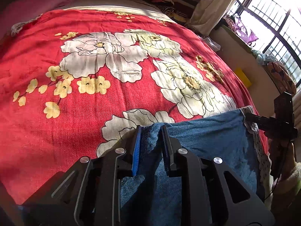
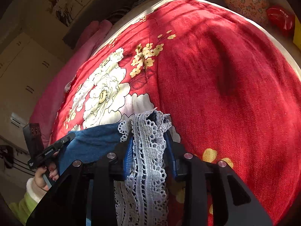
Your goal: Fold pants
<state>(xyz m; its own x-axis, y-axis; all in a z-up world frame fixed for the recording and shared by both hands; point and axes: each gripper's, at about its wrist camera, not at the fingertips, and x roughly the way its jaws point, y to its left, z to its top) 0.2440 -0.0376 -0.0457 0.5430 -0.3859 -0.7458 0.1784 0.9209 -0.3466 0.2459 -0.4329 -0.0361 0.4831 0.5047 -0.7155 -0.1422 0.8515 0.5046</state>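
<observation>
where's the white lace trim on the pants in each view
Left wrist view: the lace trim runs down the right edge of the blue denim pants, lower right, beside the right tongs.
Right wrist view: the lace trim hangs at bottom centre, between the right tongs' pads.
Shared landmark: the big white flower on the red bedspread.
</observation>
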